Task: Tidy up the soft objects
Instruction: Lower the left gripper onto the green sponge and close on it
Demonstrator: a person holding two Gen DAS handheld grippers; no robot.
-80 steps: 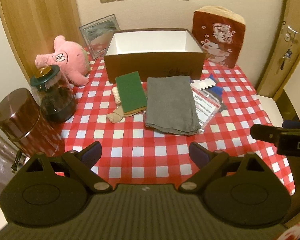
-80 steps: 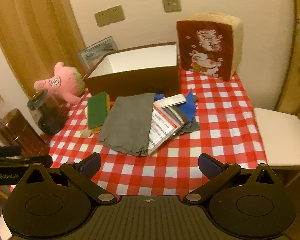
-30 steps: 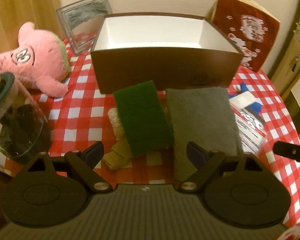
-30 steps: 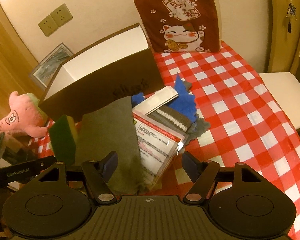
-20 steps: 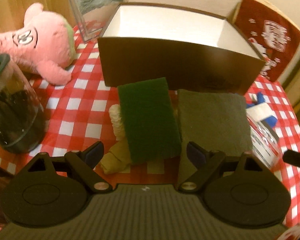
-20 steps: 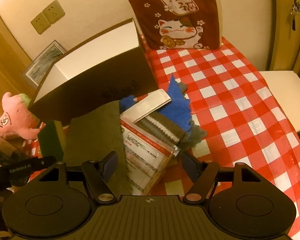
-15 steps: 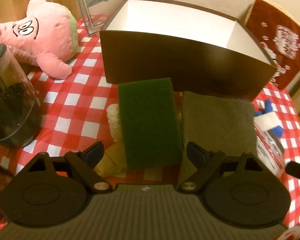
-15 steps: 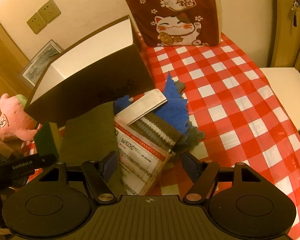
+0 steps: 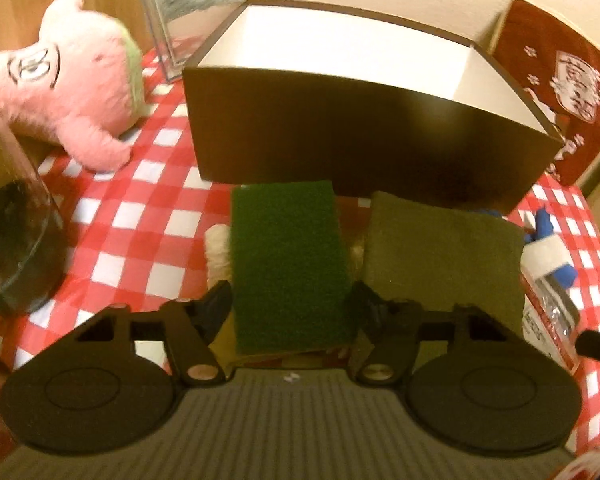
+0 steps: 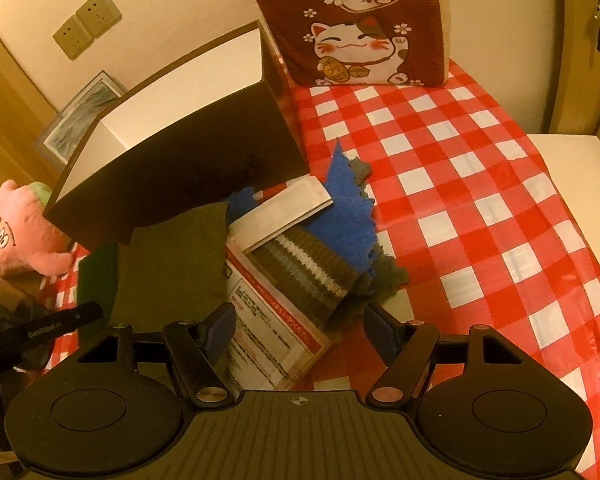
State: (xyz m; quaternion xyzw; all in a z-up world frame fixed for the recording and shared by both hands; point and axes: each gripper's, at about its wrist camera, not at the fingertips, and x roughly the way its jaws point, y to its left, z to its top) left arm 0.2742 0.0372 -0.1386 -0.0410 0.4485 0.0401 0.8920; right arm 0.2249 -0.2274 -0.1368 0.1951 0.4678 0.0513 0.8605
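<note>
Lying flat on the red-checked tablecloth [image 9: 148,216], the green sponge [image 9: 288,264] shows a dark, coarse scouring face, rectangular and evenly textured. Its long axis runs from 6 o'clock to 12 o'clock in the left wrist view, far end toward the brown box [image 9: 364,136] and just short of its front wall. The left gripper [image 9: 290,306] stands wide, one finger at each long edge of the sponge near its 6 o'clock end; whether the pads already touch it is hard to say, as that part of the picture is soft and dim. A cream knitted piece [image 9: 217,254] peeks out from under the sponge at 9 o'clock, mostly covered.

At 3 o'clock of the sponge lies the folded grey towel [image 9: 440,256], its far edge also near the box. Beyond it, at the right edge, a packet with printed label [image 10: 276,332], a striped knit item [image 10: 304,268] and a blue cloth [image 10: 348,204] overlap in a heap, each partly hidden by the next. The right gripper [image 10: 300,330] is spread wide over the packet and holds nothing.

A pink plush toy [image 9: 64,80] sits at 10 o'clock, cut off by the frame, and a glass jar [image 9: 8,240] at 9 o'clock is only half seen.
</note>
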